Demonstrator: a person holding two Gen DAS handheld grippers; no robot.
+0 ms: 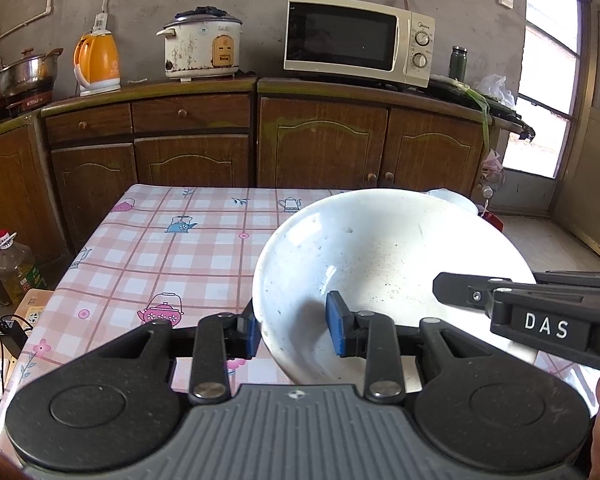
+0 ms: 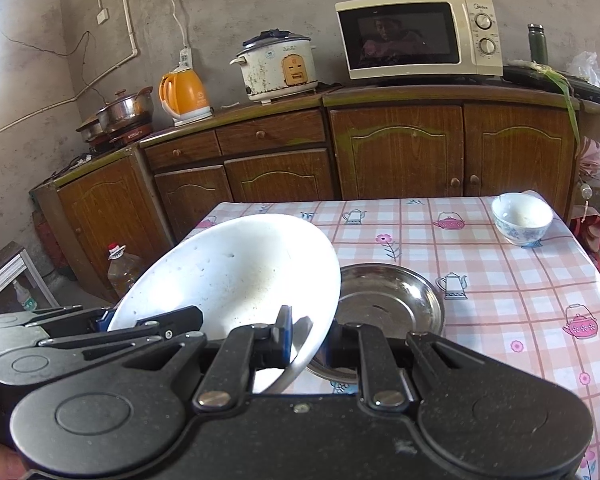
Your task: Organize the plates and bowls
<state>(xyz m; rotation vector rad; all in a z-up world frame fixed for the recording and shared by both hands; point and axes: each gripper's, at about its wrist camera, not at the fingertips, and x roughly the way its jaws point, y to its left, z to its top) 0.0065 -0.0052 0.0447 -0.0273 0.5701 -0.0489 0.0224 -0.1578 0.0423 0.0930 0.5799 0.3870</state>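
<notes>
While you hold it: the big white bowl (image 1: 380, 264) is up in the air, tipped on its side, above the counter (image 1: 172, 248) with the pink checked cloth.
Left gripper (image 1: 296, 328): its fingers are closed on the near-left rim of the white bowl, one blue pad inside and one outside.
Right gripper (image 2: 308, 340): its fingers are closed on the other side of the rim, pinching it tight.
What could go wrong: the rim is thin and smooth, so it could slide out of the pads if you tip the bowl more or pull your hands apart.
What else could go wrong: if one hand moves faster than the other, the bowl could twist and drop.
Right below: the steel dish (image 2: 392, 300) sits on the counter, just under the low edge of the white bowl. I think you could bump it and make it skid.
Small bowl (image 2: 522, 218): it is white and blue and stands near the far right corner of the counter, well away from your hands.
Free space: the left side of the cloth has nothing on it.
Far behind: a microwave (image 1: 360, 40), a rice cooker (image 1: 200, 46) and an orange kettle (image 1: 97, 62) stand on the cupboards, out of your way.
</notes>
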